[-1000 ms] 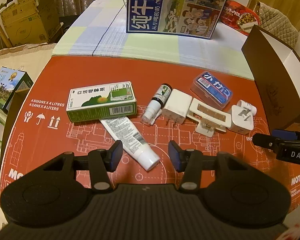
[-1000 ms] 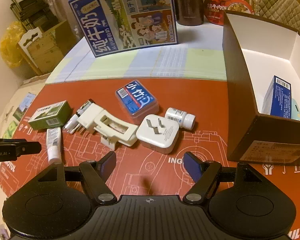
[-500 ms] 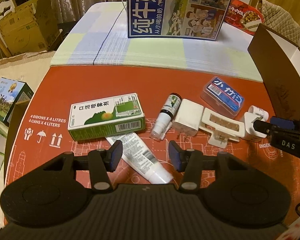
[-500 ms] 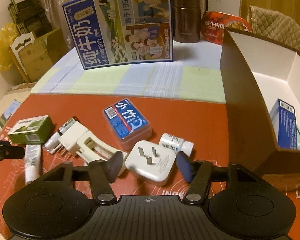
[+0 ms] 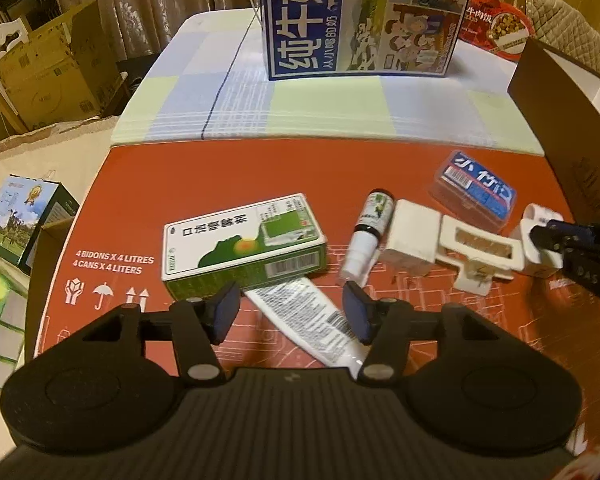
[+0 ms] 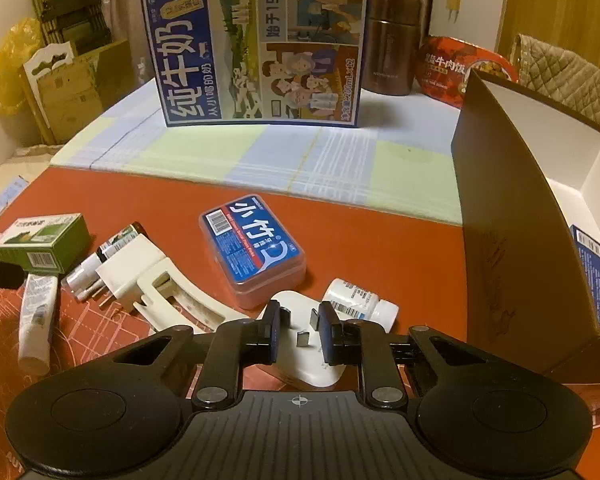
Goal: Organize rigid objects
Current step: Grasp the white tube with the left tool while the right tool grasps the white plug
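Observation:
My right gripper (image 6: 300, 336) has closed around the white plug adapter (image 6: 304, 364) on the red mat; its jaws stand on either side of the prongs. A small white bottle (image 6: 360, 302) lies just right of it, a blue floss case (image 6: 256, 248) behind. My left gripper (image 5: 292, 316) is open above a white tube (image 5: 308, 320). A green medicine box (image 5: 240, 240), a spray bottle (image 5: 368, 232), a white charger (image 5: 412, 240) and a cream clip (image 5: 480, 252) lie ahead of it.
A brown open box (image 6: 512, 240) stands at the right with a blue carton (image 6: 588, 268) inside. A large milk carton (image 6: 260, 48), a brown flask (image 6: 392, 44) and a red bowl (image 6: 456, 68) stand at the back on the checked cloth (image 6: 320, 160).
My right gripper moved forward and down and closed on the white plug adapter. My left gripper moved forward over the tube and stayed open.

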The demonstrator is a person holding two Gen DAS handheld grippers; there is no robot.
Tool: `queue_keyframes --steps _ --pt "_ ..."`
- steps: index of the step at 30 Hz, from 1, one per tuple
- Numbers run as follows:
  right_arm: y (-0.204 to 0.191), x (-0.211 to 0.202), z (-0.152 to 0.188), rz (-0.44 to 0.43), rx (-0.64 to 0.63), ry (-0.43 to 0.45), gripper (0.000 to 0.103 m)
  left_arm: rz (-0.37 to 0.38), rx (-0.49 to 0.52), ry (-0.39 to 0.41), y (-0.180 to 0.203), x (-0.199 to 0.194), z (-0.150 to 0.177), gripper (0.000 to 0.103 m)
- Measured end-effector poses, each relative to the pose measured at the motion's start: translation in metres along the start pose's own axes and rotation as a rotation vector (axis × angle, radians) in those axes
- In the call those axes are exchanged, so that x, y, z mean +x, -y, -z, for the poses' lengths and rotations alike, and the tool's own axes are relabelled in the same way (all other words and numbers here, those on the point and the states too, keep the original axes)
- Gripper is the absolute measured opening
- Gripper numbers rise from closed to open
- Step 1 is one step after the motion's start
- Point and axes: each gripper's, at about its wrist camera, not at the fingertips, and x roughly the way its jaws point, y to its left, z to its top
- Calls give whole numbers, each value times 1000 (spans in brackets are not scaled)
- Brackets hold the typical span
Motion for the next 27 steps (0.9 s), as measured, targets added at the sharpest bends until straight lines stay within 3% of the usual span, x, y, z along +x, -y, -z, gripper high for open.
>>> queue_keyframes --steps 9,17,22,27 --pt "4 -10 8 14 10 -21 16 29 -2 -62 9 18 7 53" --pt "9 -22 18 18 16 -36 16 -3 24 -86 16 33 16 53" --pt "11 -32 27 4 1 -41 16 -3 32 -76 9 24 26 39" --pt "11 -39 34 -21 -20 -44 16 -7 61 -83 6 11 41 34"
